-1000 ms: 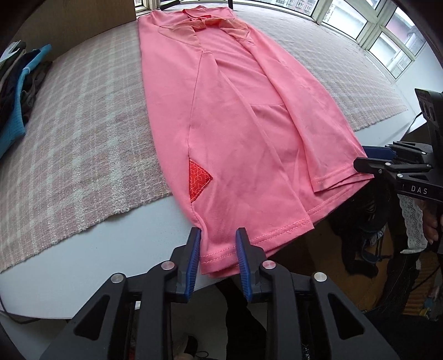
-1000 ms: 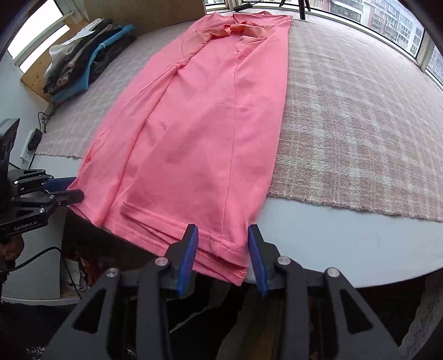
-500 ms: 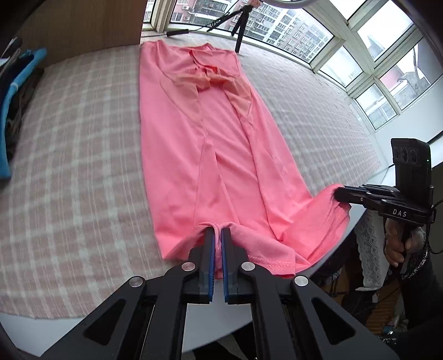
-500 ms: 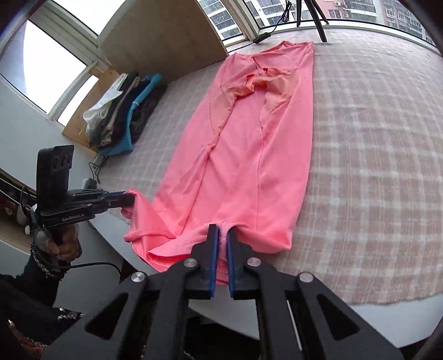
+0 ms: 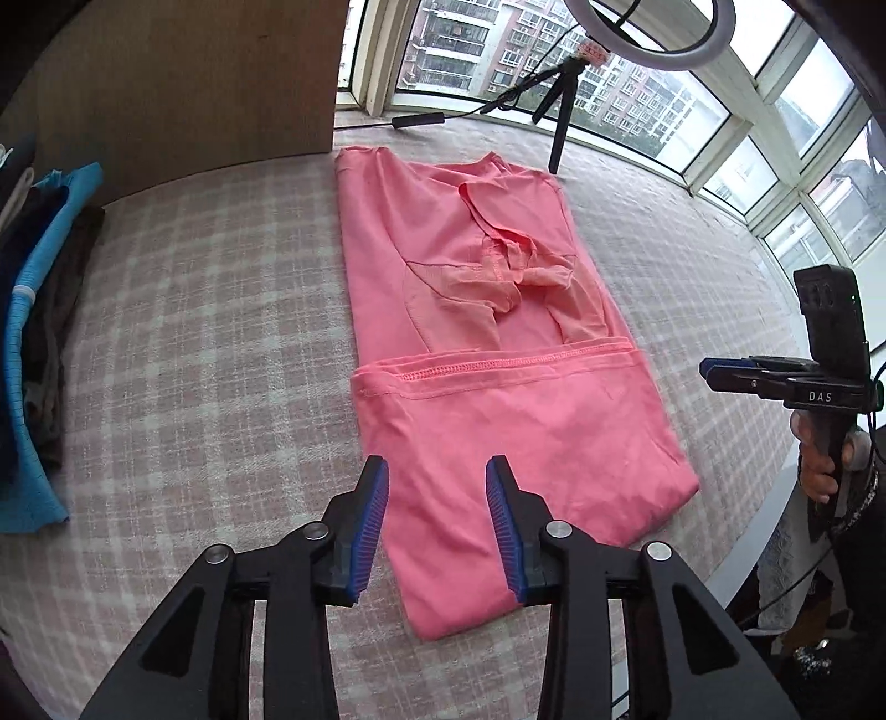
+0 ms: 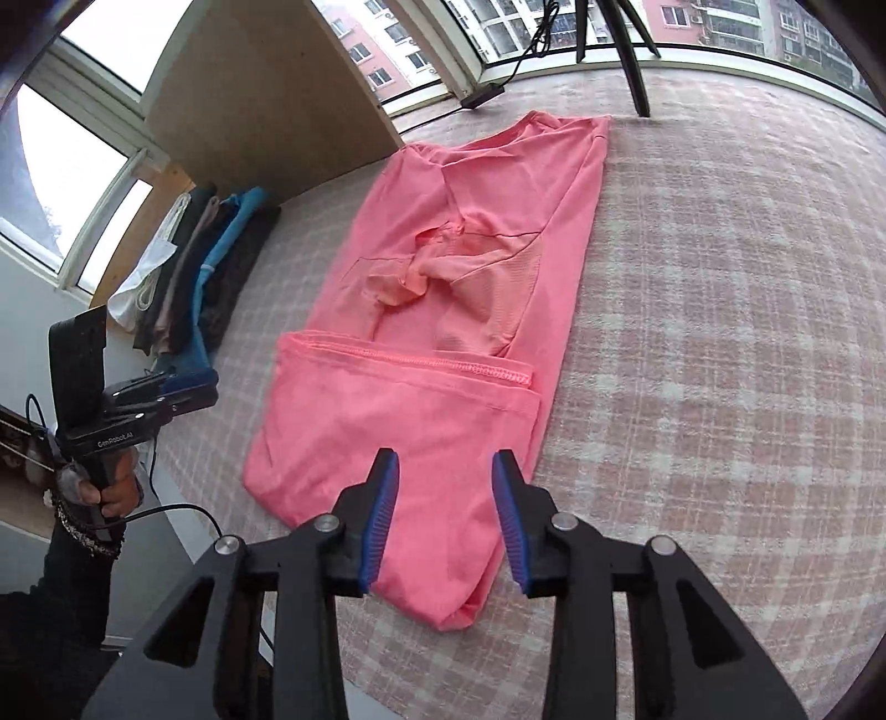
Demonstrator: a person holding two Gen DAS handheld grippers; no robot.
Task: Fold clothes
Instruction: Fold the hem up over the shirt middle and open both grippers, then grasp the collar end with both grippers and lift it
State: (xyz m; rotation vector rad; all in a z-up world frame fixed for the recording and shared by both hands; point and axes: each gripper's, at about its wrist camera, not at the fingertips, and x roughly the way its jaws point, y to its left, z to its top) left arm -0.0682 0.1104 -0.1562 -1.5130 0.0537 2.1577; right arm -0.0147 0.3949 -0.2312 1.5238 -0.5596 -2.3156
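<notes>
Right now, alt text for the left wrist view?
A pink shirt lies on a checked blanket, its hem folded up over the body. The left tongs hover above it, jaws opening, nothing gripped. Folded clothes are stacked at left.

The ring lamp (image 5: 637,33) is cut off by the top edge of the left wrist view; in the right wrist view only its tripod legs (image 6: 626,50) show. The clothes pile (image 5: 33,343) runs off the left edge. The shirt (image 5: 498,421) hides its own folded-under layers.
</notes>
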